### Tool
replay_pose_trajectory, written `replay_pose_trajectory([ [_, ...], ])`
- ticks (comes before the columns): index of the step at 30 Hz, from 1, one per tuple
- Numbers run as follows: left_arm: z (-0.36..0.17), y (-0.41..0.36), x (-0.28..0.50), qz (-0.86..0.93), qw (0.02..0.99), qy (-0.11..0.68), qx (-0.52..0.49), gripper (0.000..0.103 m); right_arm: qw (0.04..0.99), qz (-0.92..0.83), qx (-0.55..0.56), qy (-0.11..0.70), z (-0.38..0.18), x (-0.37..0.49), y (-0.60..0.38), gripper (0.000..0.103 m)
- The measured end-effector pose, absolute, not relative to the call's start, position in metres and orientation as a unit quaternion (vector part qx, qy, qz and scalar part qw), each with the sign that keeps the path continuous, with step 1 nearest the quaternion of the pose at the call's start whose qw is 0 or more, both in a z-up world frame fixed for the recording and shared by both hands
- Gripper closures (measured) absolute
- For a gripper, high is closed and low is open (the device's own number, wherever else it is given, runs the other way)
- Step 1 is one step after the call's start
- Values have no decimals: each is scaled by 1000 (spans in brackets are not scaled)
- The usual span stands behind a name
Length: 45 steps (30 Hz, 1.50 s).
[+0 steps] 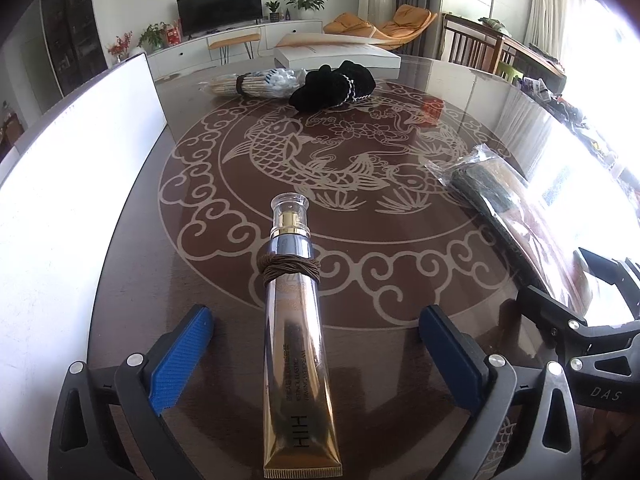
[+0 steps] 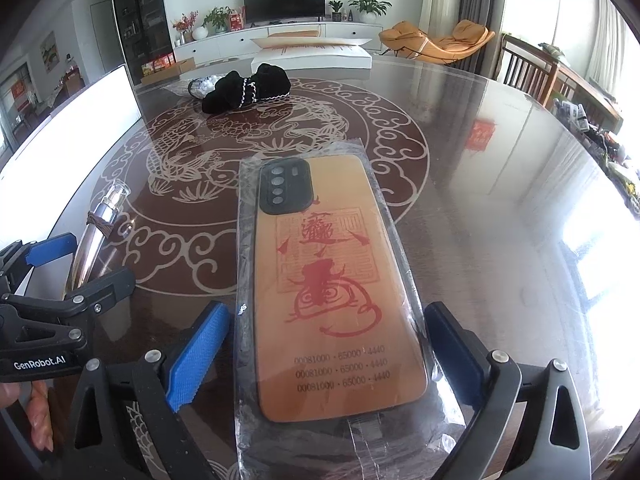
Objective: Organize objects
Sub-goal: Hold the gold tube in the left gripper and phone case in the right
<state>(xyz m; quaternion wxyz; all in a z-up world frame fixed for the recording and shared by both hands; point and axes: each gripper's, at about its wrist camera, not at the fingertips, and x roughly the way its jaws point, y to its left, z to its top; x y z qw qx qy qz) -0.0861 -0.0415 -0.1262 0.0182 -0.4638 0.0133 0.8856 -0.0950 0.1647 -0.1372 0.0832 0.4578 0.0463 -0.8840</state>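
The tube (image 1: 296, 344) lay on the worktop (image 1: 400, 248) between the left gripper (image 1: 316, 356)'s wide-open pads, long axis running straight ahead, cap farthest. The case (image 2: 332, 280) lay likewise inside the right gripper (image 2: 326, 356), also wide, untouched.

The bench (image 1: 400, 280) had a glossy, glass-smooth brown top that mirrored the windows. The tube (image 1: 296, 360) was shiny gold plastic with a chrome-bright collar, a clear cap and a matt brown cord wound round it. The phone case (image 2: 340, 292) looked matt orange with a black rubbery rim, sealed in crinkled, glossy clear film. The black pouch (image 1: 334, 85) was soft, matt cloth. The fingers (image 1: 180, 360) carried ribbed blue rubbery pads on matt black plastic.
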Motion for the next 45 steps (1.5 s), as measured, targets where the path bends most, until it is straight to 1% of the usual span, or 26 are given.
replay_pose_trajectory([
  [9, -127, -41, -85, 886, 18, 13, -464, 0, 85, -882, 462, 47, -139, -96, 164, 0],
  [45, -127, -42, -85, 886, 18, 13, -463, 0, 85, -882, 462, 47, -138, -95, 165, 0],
])
